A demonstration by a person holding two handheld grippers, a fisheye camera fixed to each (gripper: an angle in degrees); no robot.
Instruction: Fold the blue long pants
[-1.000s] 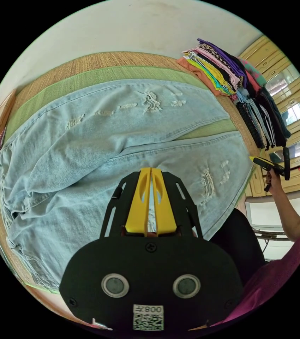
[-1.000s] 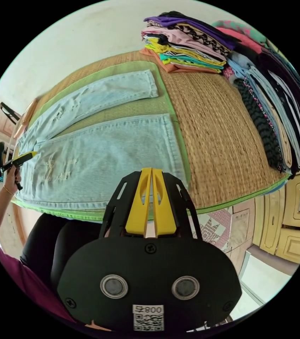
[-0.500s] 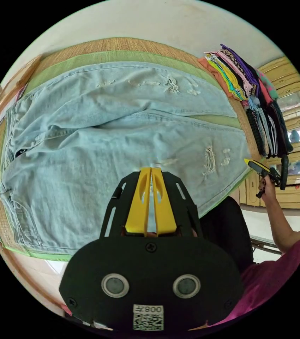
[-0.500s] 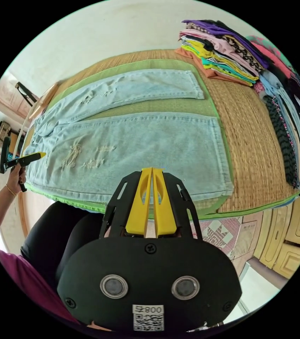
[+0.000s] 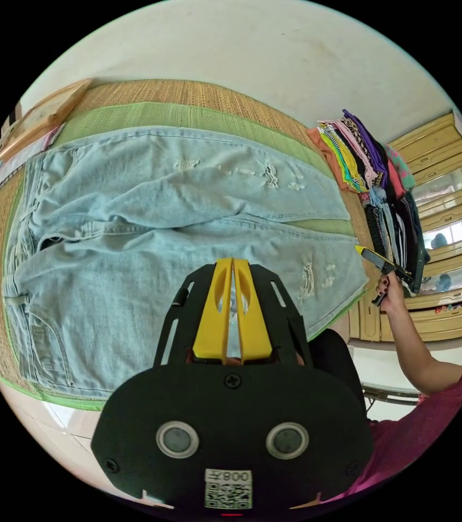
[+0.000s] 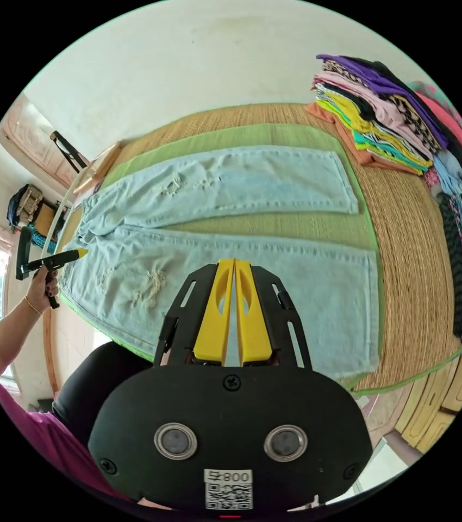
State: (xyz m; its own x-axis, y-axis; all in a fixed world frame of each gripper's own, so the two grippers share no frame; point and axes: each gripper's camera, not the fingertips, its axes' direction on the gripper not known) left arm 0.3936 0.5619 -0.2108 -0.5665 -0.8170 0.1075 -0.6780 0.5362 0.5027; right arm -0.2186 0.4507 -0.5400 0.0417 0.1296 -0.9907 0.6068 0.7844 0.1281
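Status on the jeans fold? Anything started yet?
Done: the blue long pants are spread flat on the green mat, legs apart, no fold made. In hand: nothing; the left tongs and right tongs are shut, empty and off the denim. Left: every fold, then likely the folded stack.

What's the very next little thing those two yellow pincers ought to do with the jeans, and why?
Probably open the right gripper and lower it onto the near leg's hem. The blue long pants lie flat and unfolded on the green mat, legs spread apart, and both the right and the left gripper hover with jaws closed on nothing, so folding can't start until one takes hold.
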